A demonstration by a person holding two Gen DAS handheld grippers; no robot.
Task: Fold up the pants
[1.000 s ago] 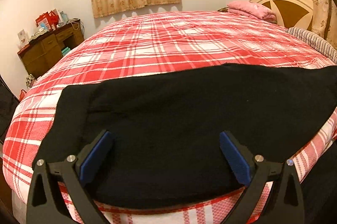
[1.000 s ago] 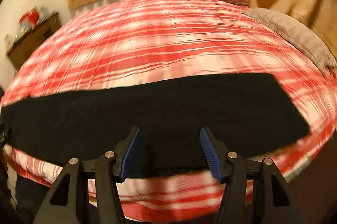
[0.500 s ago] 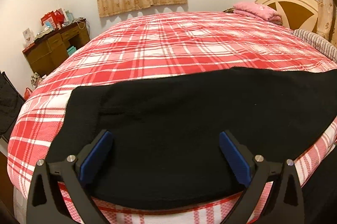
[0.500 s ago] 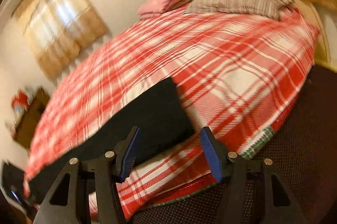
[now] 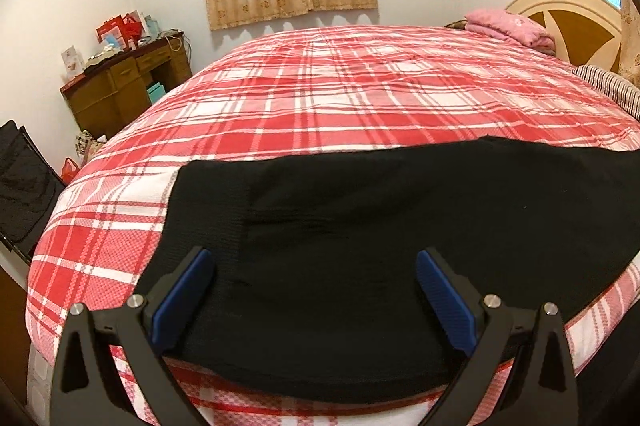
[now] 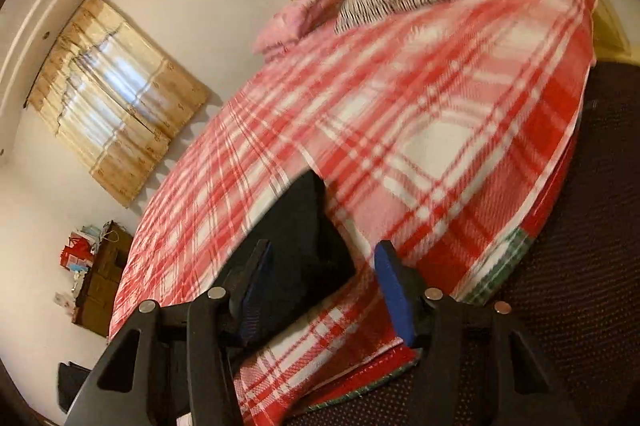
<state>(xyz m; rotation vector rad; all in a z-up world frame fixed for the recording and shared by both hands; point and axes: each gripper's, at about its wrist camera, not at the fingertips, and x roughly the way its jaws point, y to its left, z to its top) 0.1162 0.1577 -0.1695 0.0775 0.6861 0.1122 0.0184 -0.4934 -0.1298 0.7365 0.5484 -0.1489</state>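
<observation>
- Presently, left gripper (image 5: 310, 290): jaws wide apart, empty, above the black pants (image 5: 400, 226) lying flat at the plaid bed's (image 5: 340, 93) six-o'clock edge.
- Right gripper (image 6: 322, 282): jaws closing, nothing pinched, approaching the hem corner at its eleven o'clock.
- Step: lining up a fold; next, probably pinch that hem.

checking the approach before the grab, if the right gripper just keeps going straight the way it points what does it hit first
Most likely the end of the black pants lying on the plaid bedspread. The right gripper is closing with nothing between its pads; depth is hard to judge in the blur.
</observation>
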